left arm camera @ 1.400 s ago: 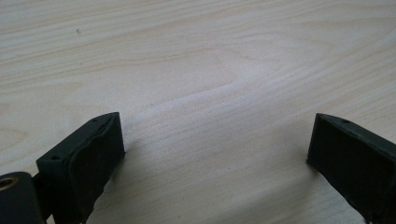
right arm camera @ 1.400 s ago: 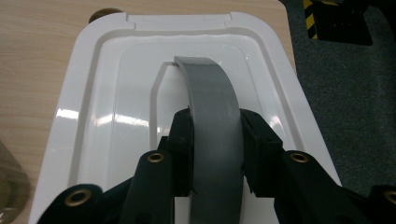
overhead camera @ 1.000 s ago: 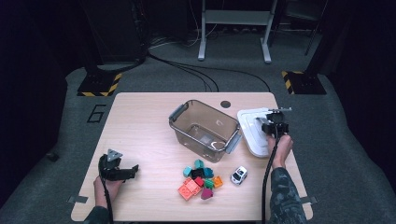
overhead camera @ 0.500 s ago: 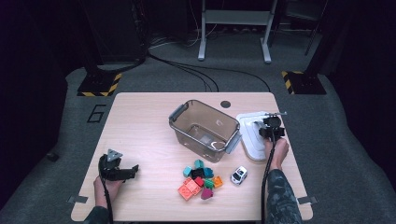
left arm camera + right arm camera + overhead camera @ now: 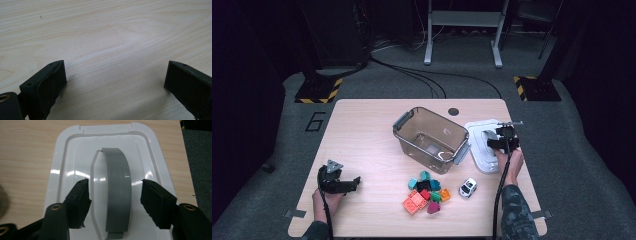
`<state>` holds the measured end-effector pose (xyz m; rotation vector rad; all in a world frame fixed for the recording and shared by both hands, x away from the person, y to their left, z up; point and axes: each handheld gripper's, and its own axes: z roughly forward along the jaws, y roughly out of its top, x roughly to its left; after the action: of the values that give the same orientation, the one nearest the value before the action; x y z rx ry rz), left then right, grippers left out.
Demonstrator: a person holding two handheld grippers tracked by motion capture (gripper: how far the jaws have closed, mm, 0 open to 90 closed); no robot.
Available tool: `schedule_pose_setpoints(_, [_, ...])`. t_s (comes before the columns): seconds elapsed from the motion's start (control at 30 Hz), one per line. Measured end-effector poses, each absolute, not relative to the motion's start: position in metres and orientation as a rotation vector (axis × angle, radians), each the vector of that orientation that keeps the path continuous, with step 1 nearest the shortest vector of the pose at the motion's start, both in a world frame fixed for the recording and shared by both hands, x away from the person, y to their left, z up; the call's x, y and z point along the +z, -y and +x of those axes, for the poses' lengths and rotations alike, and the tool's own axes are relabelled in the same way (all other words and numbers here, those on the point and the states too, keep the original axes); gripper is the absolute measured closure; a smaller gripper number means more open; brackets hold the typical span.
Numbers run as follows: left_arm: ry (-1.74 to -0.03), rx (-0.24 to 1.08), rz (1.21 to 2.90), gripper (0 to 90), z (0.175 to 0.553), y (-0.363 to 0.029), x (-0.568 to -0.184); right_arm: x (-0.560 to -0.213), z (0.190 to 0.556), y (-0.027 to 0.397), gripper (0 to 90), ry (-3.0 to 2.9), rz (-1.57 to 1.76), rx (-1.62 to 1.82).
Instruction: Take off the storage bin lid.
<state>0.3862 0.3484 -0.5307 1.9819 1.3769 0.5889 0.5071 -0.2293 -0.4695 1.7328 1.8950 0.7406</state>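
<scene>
High view: white plastic bin lid (image 5: 484, 145), part hidden by right gripper (image 5: 503, 141), lies at 3 o'clock of clear plastic tub (image 5: 432, 140); toy bricks (image 5: 424, 192) and white toy car (image 5: 468, 187) at 6 o'clock. Left gripper (image 5: 354, 181) rests on wooden table (image 5: 362, 125).

Left gripper view: jaws wide apart, cut off below, bare wood between.

Right gripper view: jaws, just opened, straddle the lid's grey arched handle (image 5: 117, 192) without touching; lid's near end cut off.

High view overlooks table (image 5: 362, 125) — gripper views close, downward.

The left gripper (image 5: 115, 82) hangs close over the pale, wood-grained tabletop (image 5: 107, 32). Its two black jaws stand wide apart, one at each lower corner, with bare wood between them.
</scene>
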Motion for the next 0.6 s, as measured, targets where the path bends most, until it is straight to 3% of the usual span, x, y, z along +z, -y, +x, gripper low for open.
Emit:
schedule_pose_setpoints(0.03, [-1.379,0.584,1.990,3.6,0.386,-0.349,-0.530,-0.463,0.501,0.229,33.2,-1.913,1.715,0.782])
schedule_pose_setpoints(0.23, [-1.379,0.584,1.990,3.7,0.386,-0.349,-0.530,-0.453,0.483,0.225,26.2,-1.955,1.642,0.829])
schedule_pose_setpoints(0.6, [-1.378,0.584,1.991,3.6,0.386,-0.349,-0.530,-0.450,0.433,0.209,18.6,-2.000,1.608,0.902])
